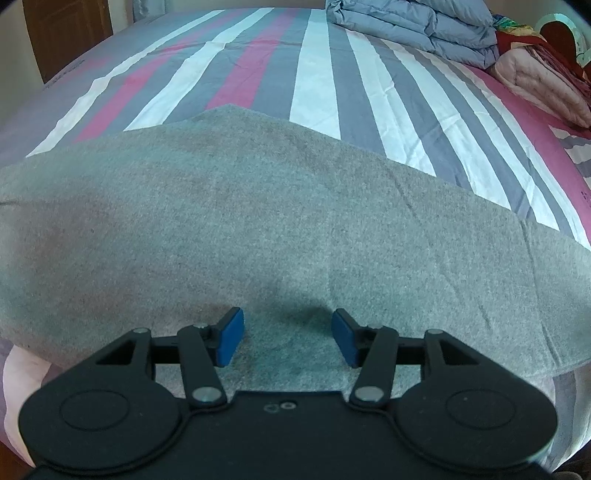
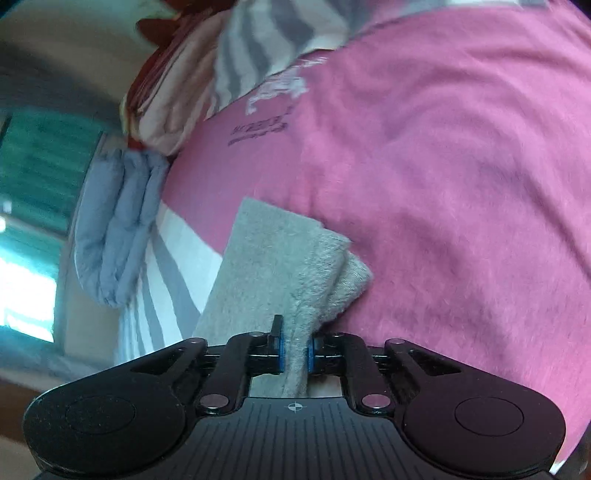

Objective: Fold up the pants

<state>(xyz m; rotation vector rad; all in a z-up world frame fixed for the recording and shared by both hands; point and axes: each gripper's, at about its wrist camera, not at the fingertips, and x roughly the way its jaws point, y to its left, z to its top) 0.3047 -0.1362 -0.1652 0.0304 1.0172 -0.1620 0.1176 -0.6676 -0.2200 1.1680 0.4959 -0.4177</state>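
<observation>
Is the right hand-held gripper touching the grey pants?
Touching. The right wrist view shows the right hand-held gripper with both blue pads pinching a fold of grey pants.

Grey pants, pink, white and grey striped bedsheet, blue-grey quilt

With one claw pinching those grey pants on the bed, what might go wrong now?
The right claw pinches only a bunched edge of the grey pants; it could slip out when pulled. The left claw stands open over the cloth, holding nothing, so that side may drag or crease across the striped bedsheet.
</observation>
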